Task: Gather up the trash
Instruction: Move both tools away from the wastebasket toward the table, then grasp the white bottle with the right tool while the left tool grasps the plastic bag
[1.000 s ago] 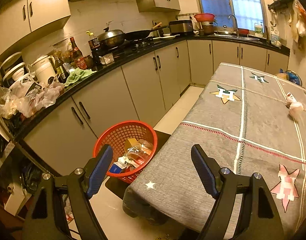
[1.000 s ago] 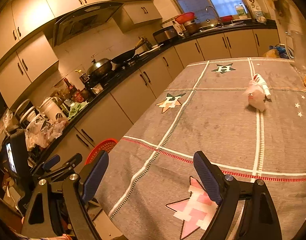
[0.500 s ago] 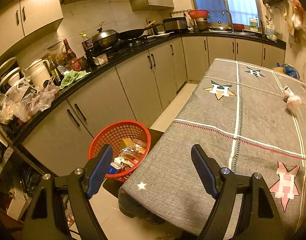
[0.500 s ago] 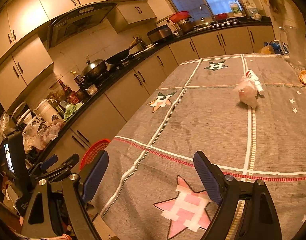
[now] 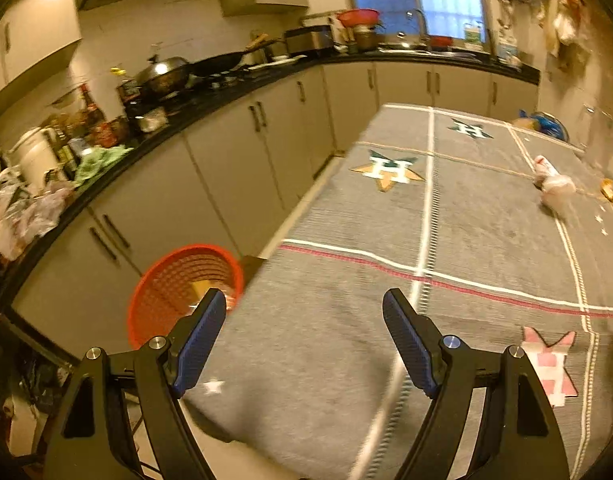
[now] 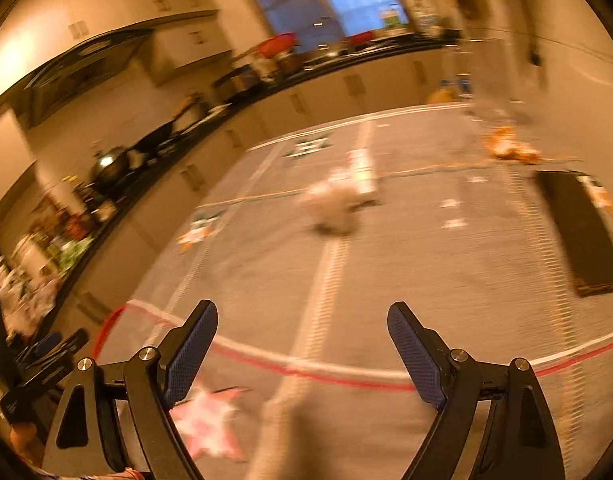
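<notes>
Left wrist view: the left tongs (image 5: 304, 336) hang spread wide with nothing between the blue pads, above the near end of the worktop (image 5: 346, 340), which is covered by a grey cloth with white and red lines and star patches. A crumpled clear plastic bag (image 5: 556, 190) lies on the cloth toward the far right edge, touching a small white tube (image 5: 543, 164) just behind it. An orange scrap (image 5: 610, 196) sits at the right edge, near the bag but apart from it. Off the worktop's left edge, on the floor beside the near corner, stands a red basket (image 5: 162, 284) with some items inside; the left pad partly covers its rim. A black kitchen counter (image 5: 210, 100) crowded with pots and bottles runs along the wall beyond.

Right wrist view: the picture is heavily blurred. The right tongs (image 6: 302, 344) are likewise spread apart and empty, over the near part of the worktop (image 6: 446, 264). The plastic bag (image 6: 332, 208) shows as a pale smear near the middle of the cloth, with the white tube (image 6: 360, 172) against its far side. A flat black object (image 6: 578, 232) lies along the right edge, and orange scraps (image 6: 508, 148) lie beyond it near the far right corner. A sliver of the red basket (image 6: 106, 330) rim shows off the left edge, with the left tongs (image 6: 46, 354) nearby at the lower left.
</notes>
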Motion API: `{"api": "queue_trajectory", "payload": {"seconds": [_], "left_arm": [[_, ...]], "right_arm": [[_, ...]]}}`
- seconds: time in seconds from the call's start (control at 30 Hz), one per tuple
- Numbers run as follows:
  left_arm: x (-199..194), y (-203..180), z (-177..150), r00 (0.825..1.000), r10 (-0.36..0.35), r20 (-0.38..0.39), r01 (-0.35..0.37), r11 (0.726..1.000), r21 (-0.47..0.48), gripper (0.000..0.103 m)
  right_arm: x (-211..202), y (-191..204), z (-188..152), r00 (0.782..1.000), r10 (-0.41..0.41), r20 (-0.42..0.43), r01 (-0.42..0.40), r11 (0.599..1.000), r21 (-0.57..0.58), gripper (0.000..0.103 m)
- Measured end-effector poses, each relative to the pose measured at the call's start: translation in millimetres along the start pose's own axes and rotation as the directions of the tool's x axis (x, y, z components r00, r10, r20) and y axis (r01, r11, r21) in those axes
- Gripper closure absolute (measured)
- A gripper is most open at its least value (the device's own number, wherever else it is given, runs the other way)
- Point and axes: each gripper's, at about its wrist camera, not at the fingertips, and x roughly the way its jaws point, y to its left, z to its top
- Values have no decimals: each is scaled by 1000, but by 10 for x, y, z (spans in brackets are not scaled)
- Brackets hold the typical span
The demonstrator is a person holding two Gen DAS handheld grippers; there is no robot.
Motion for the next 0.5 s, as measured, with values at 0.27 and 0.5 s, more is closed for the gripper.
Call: {"api": "queue_trajectory", "payload": {"seconds": [0.27,0.5], "left_arm": [[172,-343,69,994,-110,-25,110,993,34,23],[210,-501,199,980,-196,-34,198,978,60,23]], "right_arm": [[424,-330,688,998,-52,-25,53,998,35,13],[1437,-208,1373,990,-82,-118,82,997,-2,26]]}}
